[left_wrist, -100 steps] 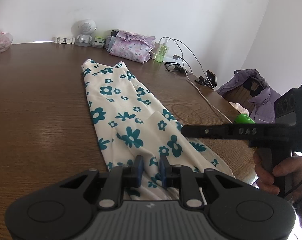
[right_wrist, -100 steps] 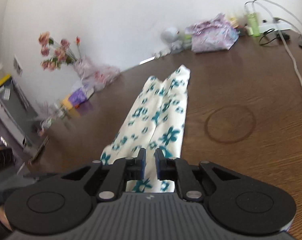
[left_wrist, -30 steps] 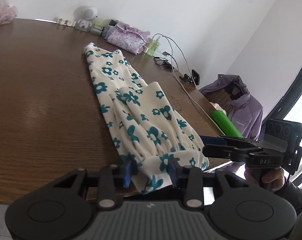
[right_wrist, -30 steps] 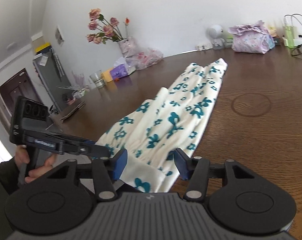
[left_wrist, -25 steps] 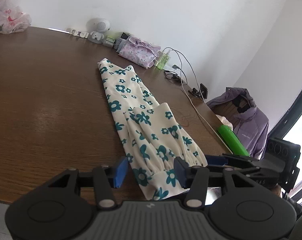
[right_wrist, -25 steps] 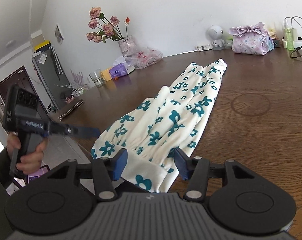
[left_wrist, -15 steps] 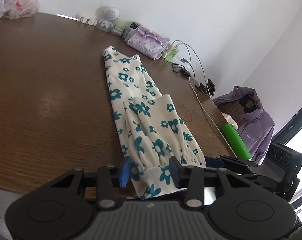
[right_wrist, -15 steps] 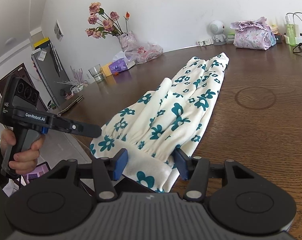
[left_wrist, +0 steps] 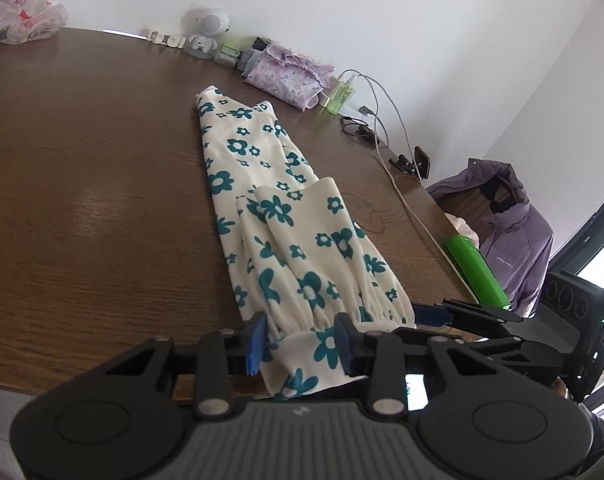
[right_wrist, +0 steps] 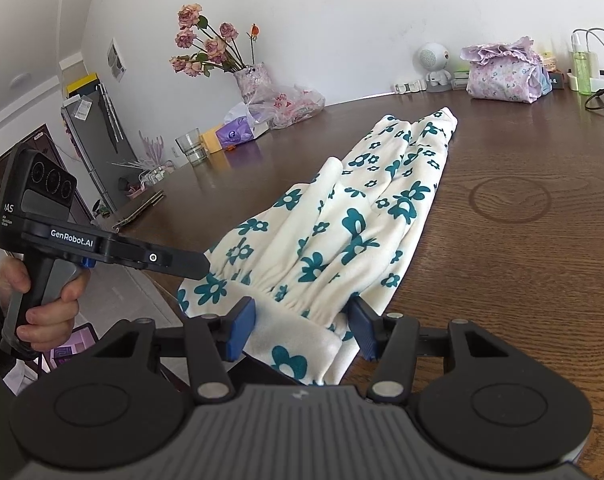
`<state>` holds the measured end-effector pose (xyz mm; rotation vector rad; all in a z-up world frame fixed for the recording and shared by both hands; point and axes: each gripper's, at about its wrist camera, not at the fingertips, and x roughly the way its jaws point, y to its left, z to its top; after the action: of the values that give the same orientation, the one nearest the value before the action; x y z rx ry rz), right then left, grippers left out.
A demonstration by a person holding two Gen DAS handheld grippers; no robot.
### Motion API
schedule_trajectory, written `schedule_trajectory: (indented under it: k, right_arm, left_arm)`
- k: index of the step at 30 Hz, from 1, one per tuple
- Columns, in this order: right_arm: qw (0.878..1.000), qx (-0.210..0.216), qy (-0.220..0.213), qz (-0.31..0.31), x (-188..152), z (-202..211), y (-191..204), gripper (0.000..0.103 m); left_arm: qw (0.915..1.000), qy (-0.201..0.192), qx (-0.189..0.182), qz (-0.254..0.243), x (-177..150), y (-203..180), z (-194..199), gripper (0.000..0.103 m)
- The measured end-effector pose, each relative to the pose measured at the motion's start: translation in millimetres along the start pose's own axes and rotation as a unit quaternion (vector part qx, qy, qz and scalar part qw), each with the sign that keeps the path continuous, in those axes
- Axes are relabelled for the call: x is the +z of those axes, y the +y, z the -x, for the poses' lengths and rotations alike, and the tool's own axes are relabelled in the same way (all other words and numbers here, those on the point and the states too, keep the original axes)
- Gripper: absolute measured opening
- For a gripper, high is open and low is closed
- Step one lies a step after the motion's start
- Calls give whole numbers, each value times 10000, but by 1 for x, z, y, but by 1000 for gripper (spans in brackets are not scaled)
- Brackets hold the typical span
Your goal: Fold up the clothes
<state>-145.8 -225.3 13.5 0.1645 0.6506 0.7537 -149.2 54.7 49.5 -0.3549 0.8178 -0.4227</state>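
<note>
Left wrist view puts your left gripper (left_wrist: 301,344) at the near edge of the brown wooden bench (left_wrist: 82,200), its jaws spread apart with the blue pads either side of the elastic waistband of the cream garment printed with teal flowers (left_wrist: 286,240). The waistband sits between the pads and droops over the bench edge; the pads do not pinch it, so the jaws are released around the cloth rather than clamped on it. From there the garment runs away from you in a long narrow strip across the bench, with an upper layer doubled back partway along.

Your right gripper (left_wrist: 426,315) shows in this view just beside the garment's right edge at the waistband, side on, so you cannot judge its jaws here.

On the right wrist view, your right gripper (right_wrist: 304,326) also stands with its jaws wide, blue pads flanking the gathered waistband of the garment (right_wrist: 342,232), which hangs off the bench (right_wrist: 522,280) edge between them, ungripped. Your left gripper (right_wrist: 200,266) points in from the left, its tip at the waistband's far corner, held in your left hand (right_wrist: 42,308).
</note>
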Motion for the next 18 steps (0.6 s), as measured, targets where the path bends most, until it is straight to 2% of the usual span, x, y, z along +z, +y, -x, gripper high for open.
schedule_trajectory:
  k: [4,8,11,15,18]
  right_arm:
    - [10000,18,-3,-26,-1,1,-1,53]
    - [9999,46,13,-91,-1,0,-3,52]
    - [9998,107,7,-165,-1,0,-5,46]
    - [9990,234,16,-390,-4,-4,-10,31]
    - [9986,246,25,-473,-3,-3,-11,31]
  left_arm:
    - [10000,7,-31,38,0,2,0,30]
    - [9997,164,-66,172,-1,5,-10,10]
    - [9989,212,-211,359,-2,10,-13,8]
    - [9950,222,-548,802,-6,28,-18,8]
    - [9903,206,-852,1081,-9,41,-20,12]
